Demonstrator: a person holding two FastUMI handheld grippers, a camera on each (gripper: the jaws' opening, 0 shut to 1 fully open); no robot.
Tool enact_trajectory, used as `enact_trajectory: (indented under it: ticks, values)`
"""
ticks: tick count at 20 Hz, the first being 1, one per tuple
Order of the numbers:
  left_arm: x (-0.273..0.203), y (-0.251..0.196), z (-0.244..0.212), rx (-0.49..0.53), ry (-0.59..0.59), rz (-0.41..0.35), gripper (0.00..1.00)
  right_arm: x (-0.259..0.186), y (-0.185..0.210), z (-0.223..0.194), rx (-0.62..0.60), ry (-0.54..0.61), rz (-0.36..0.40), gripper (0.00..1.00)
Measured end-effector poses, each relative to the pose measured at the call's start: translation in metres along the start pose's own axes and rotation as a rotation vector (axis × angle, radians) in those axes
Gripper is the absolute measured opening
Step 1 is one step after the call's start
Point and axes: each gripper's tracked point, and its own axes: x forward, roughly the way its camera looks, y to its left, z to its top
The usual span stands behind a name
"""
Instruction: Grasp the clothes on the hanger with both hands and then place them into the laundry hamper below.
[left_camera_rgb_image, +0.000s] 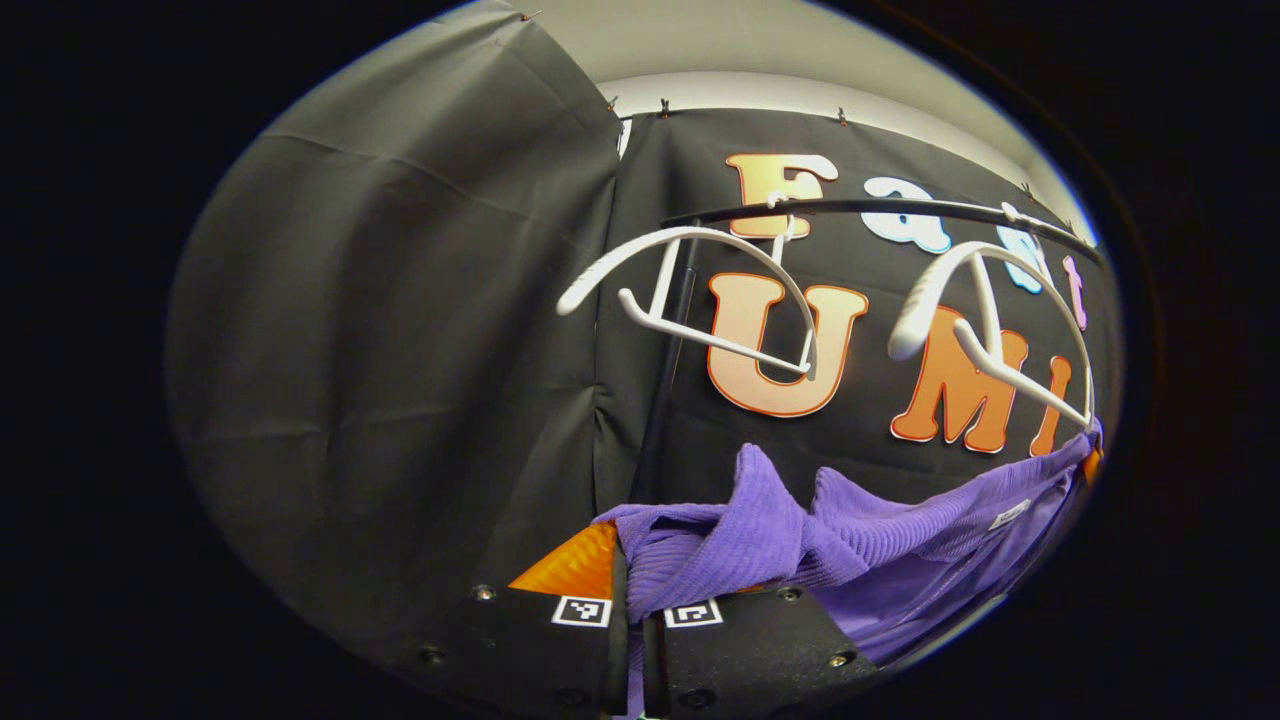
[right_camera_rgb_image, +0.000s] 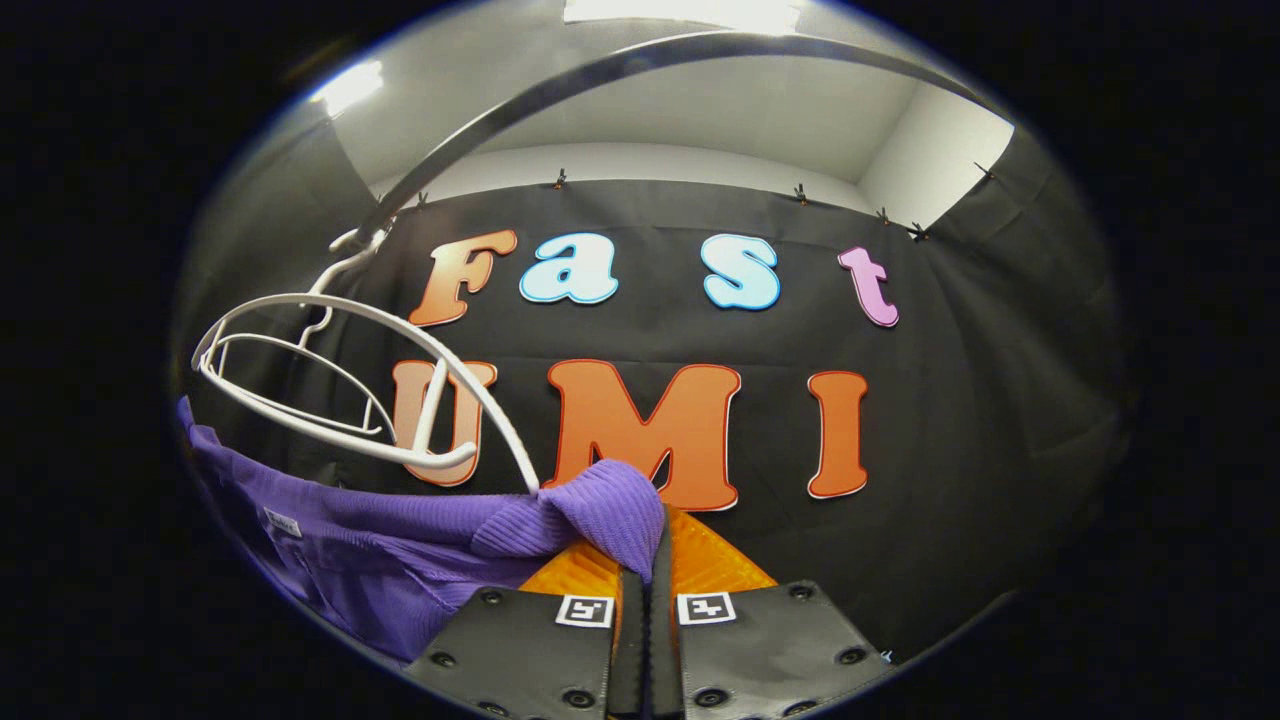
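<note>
Clothes (left_camera_rgb_image: 860, 540) hang below two hangers (left_camera_rgb_image: 700, 290).

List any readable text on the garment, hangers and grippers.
White tag on the purple garment: too small to read.
Square markers on the left gripper and right gripper: coded patterns, no words.
Hangers: no text.
</note>
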Motion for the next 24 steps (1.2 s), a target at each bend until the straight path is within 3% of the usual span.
enact_trajectory:
  ticks: [5,6,11,12,15,17,18,20,24]
  values:
    - [-0.039,0.016,-0.003,0.046,-0.006,0.033,0.08,-0.044,0.003,-0.001,0.000,0.058,0.033,0.10]
    - [-0.047,0.017,-0.003,0.053,-0.007,0.033,0.08,-0.053,0.002,0.001,-0.005,0.066,0.034,0.05]
    - [-0.089,0.011,-0.002,0.061,-0.016,0.015,0.07,-0.087,0.009,0.013,0.003,0.084,0.059,0.10]
    - [-0.096,0.006,-0.003,0.054,-0.020,0.003,0.07,-0.094,0.013,0.014,0.007,0.092,0.071,0.05]
    - [-0.110,-0.014,-0.010,0.042,-0.012,-0.050,0.07,-0.110,0.030,0.010,-0.028,0.117,0.116,0.06]
    - [-0.117,-0.027,-0.018,0.043,0.005,-0.084,0.07,-0.122,0.048,0.004,-0.041,0.139,0.170,0.05]
    - [-0.119,-0.035,-0.022,0.043,0.015,-0.105,0.07,-0.127,0.060,0.001,-0.037,0.154,0.203,0.10]
    - [-0.119,-0.054,-0.035,0.041,0.043,-0.147,0.07,-0.138,0.081,-0.010,-0.036,0.186,0.262,0.06]
    - [-0.130,-0.092,-0.066,0.029,0.121,-0.241,0.07,-0.161,0.122,-0.041,0.021,0.275,0.363,0.08]
